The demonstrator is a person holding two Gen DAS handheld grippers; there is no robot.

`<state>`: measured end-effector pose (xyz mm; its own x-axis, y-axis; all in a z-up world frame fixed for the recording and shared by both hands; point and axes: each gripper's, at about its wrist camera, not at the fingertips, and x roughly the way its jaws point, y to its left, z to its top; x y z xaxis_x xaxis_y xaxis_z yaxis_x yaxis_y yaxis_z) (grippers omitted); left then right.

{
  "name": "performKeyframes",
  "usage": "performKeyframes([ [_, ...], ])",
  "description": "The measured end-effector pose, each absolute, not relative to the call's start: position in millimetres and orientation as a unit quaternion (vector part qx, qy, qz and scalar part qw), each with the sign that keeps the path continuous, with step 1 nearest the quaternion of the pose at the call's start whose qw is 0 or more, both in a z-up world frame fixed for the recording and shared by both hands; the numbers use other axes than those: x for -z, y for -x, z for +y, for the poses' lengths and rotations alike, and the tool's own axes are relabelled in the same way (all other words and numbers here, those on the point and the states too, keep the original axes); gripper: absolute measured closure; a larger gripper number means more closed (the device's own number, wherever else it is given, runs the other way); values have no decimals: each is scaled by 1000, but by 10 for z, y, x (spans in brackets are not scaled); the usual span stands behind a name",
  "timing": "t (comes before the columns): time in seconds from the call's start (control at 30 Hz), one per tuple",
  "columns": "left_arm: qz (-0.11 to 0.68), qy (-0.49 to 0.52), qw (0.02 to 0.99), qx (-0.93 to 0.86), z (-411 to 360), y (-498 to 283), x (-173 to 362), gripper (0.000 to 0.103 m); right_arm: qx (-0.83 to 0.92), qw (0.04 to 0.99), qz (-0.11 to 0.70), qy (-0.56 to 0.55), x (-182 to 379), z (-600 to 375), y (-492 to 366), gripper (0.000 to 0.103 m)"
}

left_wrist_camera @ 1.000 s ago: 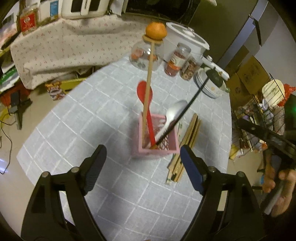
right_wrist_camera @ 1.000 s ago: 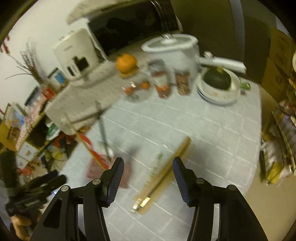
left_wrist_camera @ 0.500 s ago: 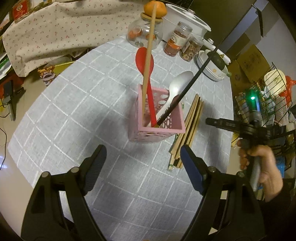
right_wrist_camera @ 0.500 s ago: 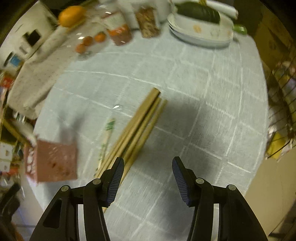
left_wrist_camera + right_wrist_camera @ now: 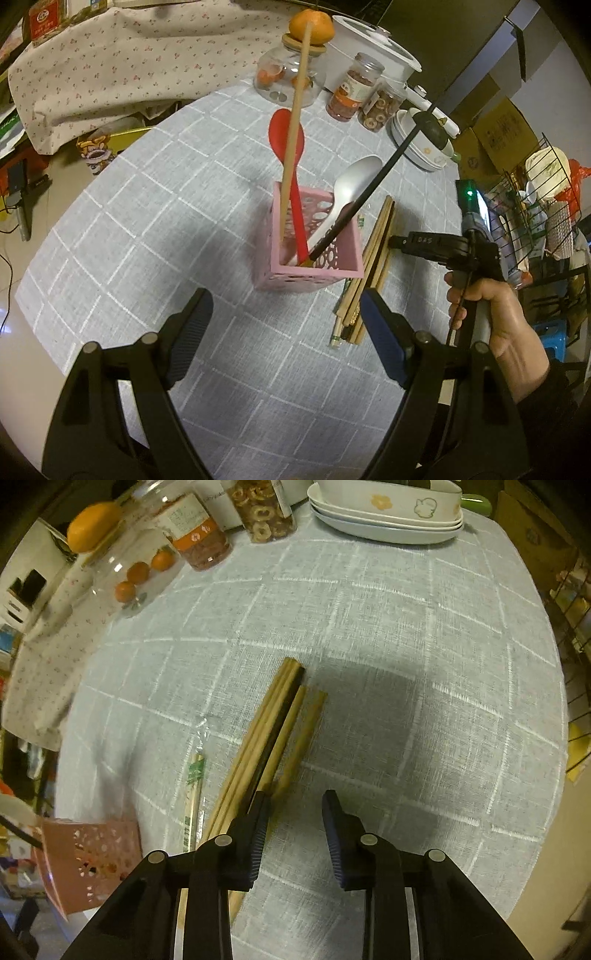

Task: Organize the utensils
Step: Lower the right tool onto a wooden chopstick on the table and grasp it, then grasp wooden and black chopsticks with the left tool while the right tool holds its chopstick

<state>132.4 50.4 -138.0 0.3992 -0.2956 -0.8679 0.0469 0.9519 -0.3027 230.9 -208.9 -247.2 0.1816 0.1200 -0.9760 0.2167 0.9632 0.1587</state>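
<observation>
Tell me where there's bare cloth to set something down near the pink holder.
Free: the tablecloth left of the pink holder, and the patch right of the chopsticks, short of the stacked plates. Crowded: the jars along the far edge.

dim warm indoor light, soft shadows on tablecloth (image 5: 406, 635), fisheye-warped dark edges, slight blur
</observation>
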Motion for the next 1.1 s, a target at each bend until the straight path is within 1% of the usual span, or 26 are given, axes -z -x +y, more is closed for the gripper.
performKeyframes([
  [0.17,532,106,834,104,456,-1307,1340,21,62,741,666,-61,2482,-1898,-2329,77],
  [0.27,528,80,839,104,412,-1288,1298,21,64,736,671,-62,2486,-1903,-2329,77],
  [0.3,526,73,841,104,409,-1282,1286,21,65,737,670,-61,2483,-1914,-2317,78],
  [0.37,521,60,845,104,384,-1272,1256,21,58,741,666,-66,2479,-1932,-2325,92],
  [0.4,519,57,846,104,378,-1268,1246,21,53,736,669,-84,2482,-1967,-2330,96],
  [0.5,517,57,847,113,343,-1264,1206,21,33,734,665,-134,2399,-2153,-2215,97],
  [0.6,510,53,849,125,258,-1234,1143,21,22,745,648,-154,2225,-2330,-2087,97],
  [0.77,477,6,868,140,-87,-1088,957,21,4,762,628,-160,1979,-2558,-1845,97],
  [0.9,469,-18,864,182,-456,-954,912,22,-12,772,613,-169,1830,-2710,-1657,97],
  [0.93,468,-27,861,194,-582,-919,934,23,-16,772,612,-173,1818,-2704,-1650,97],
  [1.0,470,-38,856,210,-763,-884,995,35,-23,773,609,-177,1781,-2773,-1566,97],
  [1.07,484,-41,846,221,-905,-908,1060,40,-28,775,605,-181,1788,-2817,-1538,97],
  [1.1,490,-39,841,225,-959,-930,1092,44,-31,775,603,-185,1772,-2849,-1525,97],
])
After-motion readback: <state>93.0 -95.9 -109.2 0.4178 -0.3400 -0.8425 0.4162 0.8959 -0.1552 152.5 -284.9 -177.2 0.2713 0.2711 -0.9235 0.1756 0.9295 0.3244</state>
